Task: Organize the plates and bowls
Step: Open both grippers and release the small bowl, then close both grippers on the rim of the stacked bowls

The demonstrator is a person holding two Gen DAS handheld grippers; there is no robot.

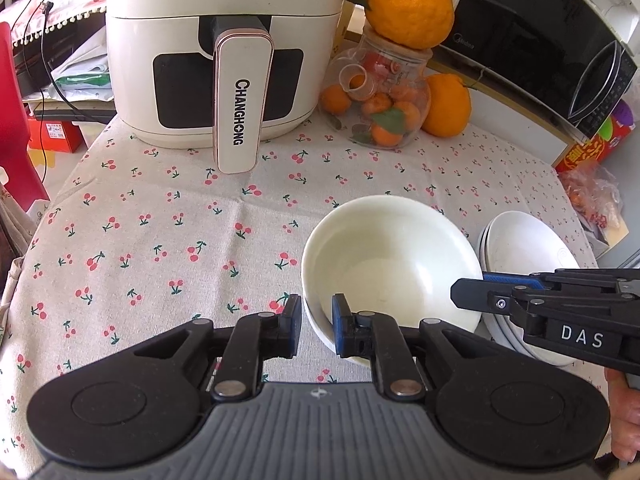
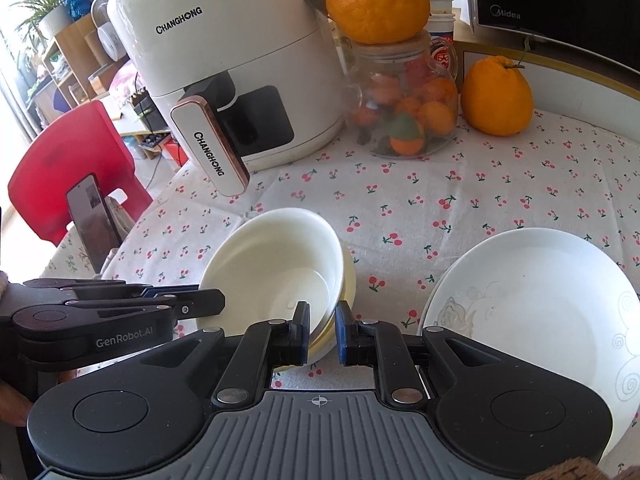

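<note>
White glazed china fills the space just ahead of my two tools: a bowl [image 1: 394, 264] sits nested in a second bowl [image 2: 349, 280] on a cherry-print tablecloth [image 1: 160, 232]. My left gripper [image 1: 316, 320] straddles the near rim of the top bowl, one blue pad [image 1: 340, 320] inside the wall and the other outside it. A sliver of space shows beside the wall, so I cannot tell whether the pads still press; the jaws are narrow. My right gripper [image 2: 322, 330] straddles the rim on the opposite side of the same stack, its jaws equally narrow around the two rims, and again I cannot tell if they pinch or merely bracket. In each wrist view, the other tool reaches in from the side to touch the bowl's edge.

Just to the right of the bowls, beside my right gripper, lies a stack of white plates [image 2: 532, 304], the top one faintly patterned with swirls. Beyond the bowls, at the far side of the table, stand a white air fryer [image 1: 224, 40], a glass jar [image 1: 376, 96] of small oranges with a large orange [image 1: 410, 2] on its lid, another orange [image 2: 498, 96] on the cloth, and a black microwave [image 1: 532, 40]. A red chair [image 2: 76, 168] stands off to the left.
</note>
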